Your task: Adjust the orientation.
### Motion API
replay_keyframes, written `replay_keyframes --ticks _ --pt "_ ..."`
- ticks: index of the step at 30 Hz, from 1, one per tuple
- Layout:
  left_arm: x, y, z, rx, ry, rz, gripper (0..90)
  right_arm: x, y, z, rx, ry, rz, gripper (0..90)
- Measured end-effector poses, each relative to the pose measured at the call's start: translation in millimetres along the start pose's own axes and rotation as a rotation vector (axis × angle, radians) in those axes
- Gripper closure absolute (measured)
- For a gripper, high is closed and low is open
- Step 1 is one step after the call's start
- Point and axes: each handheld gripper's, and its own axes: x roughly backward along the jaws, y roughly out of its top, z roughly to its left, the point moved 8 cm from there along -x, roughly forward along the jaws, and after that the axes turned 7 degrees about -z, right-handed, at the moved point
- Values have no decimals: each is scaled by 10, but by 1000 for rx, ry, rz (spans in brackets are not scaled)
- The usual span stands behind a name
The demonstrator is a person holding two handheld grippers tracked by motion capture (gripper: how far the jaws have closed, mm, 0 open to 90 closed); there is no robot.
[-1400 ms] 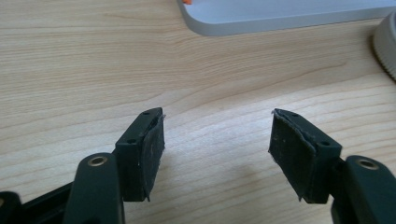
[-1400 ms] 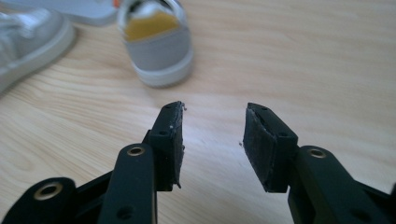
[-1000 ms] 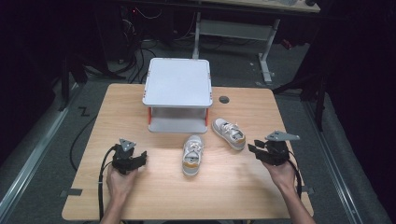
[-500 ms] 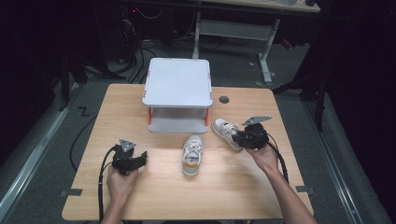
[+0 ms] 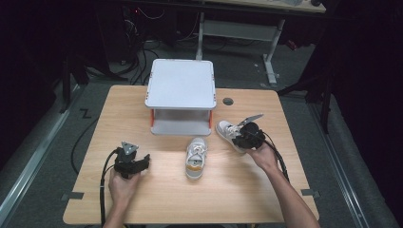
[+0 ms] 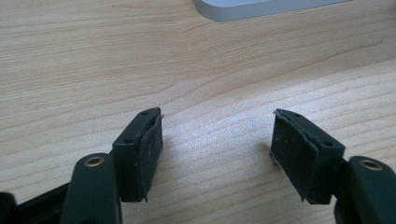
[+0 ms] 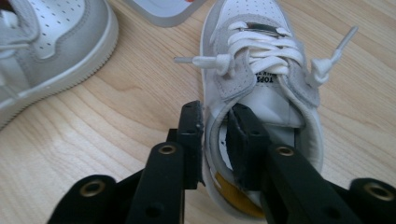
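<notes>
Two small white-and-grey sneakers lie on the wooden table [image 5: 237,190]. The right sneaker [image 5: 227,131] [image 7: 261,70] lies beside the shelf's right front corner; my right gripper [image 5: 245,136] [image 7: 215,140] is shut on its heel collar, one jaw inside the shoe and one outside. The other sneaker [image 5: 196,157] [image 7: 51,51] lies in front of the shelf at mid-table, untouched. My left gripper [image 5: 142,163] [image 6: 217,149] rests low over bare wood at front left, open, with nothing between its jaws.
A white two-tier shelf [image 5: 181,93] with orange posts stands at the table's back middle; its edge [image 6: 266,7] shows ahead of the left gripper. A round cable hole [image 5: 228,101] lies right of it. Dark floor, cables and desk legs surround the table.
My right gripper has moved left from the table's right side to the right sneaker and shut on its heel collar. The left gripper has stayed put.
</notes>
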Motion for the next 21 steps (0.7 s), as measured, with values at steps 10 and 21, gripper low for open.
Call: replay_keyframes --ticks 10,21 --pt "0 0 1 0 0 0 343 14 5 18 -27 2 2 862" --pt "0 0 1 1 0 -1 343 204 -66 221 -32 -34 23 863"
